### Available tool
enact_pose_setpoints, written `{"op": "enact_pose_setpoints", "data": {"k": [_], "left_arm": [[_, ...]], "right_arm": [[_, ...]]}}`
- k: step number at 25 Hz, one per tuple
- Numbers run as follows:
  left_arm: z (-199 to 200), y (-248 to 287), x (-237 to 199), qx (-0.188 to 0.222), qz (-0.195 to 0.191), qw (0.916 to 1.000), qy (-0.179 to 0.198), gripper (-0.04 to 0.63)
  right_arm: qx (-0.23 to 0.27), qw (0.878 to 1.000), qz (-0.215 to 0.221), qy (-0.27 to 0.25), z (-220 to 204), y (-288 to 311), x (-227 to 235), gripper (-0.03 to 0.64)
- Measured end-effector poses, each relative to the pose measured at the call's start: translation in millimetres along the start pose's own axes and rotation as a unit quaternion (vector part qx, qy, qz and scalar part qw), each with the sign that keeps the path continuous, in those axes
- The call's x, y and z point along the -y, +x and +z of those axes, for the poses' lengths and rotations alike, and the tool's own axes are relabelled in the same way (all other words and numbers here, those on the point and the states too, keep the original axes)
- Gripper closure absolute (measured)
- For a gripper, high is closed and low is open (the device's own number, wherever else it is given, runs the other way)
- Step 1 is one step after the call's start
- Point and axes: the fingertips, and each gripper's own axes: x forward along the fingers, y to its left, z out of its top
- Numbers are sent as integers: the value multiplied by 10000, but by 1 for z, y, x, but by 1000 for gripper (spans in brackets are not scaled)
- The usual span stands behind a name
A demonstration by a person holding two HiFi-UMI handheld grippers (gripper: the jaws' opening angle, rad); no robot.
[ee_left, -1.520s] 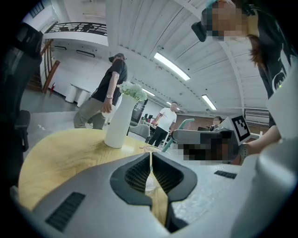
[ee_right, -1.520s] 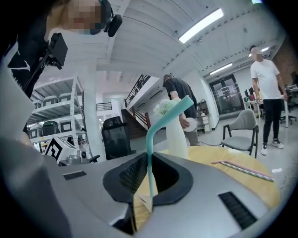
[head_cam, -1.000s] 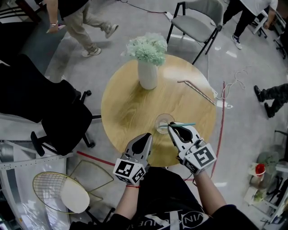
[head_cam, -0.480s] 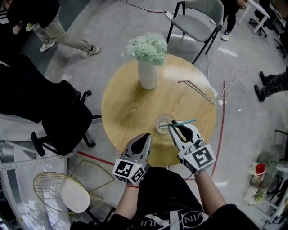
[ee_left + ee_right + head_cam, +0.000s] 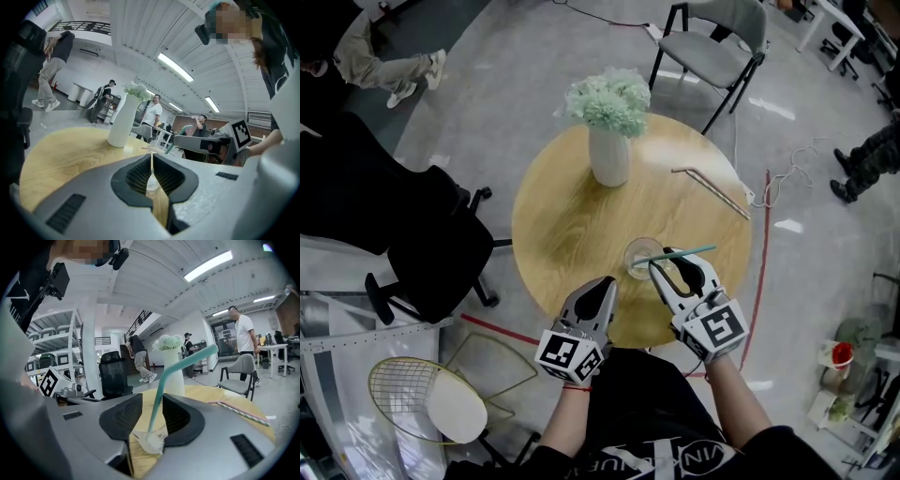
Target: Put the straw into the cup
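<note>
A clear cup (image 5: 641,256) stands near the front edge of the round wooden table (image 5: 572,225). A teal bent straw (image 5: 689,251) has its lower end in the cup and leans out to the right. My right gripper (image 5: 664,263) is at the cup and its jaws are opening. In the right gripper view the straw (image 5: 161,390) rises from the cup (image 5: 152,442) between the pads with a gap on each side. My left gripper (image 5: 606,287) rests shut and empty just left of the cup, whose rim (image 5: 157,149) shows beyond its tips.
A white vase of pale green flowers (image 5: 607,122) stands at the table's back. A second straw (image 5: 712,190) lies at the back right. A black office chair (image 5: 412,244) is to the left, a grey chair (image 5: 712,47) behind, and a racket (image 5: 422,398) on the floor.
The right gripper's jaws have parted around the straw, which now leans free in the cup. Both hands kept their place. People in the background have walked off.
</note>
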Motion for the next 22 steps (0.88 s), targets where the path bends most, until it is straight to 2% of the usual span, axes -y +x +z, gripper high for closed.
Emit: {"op": "enact_pose_setpoints", "data": {"k": [22], "left_arm": [[-3, 1, 7, 14, -55, 10000, -45, 575]], "right_arm": [[-259, 9990, -146, 336, -18, -9, 11, 434]]}}
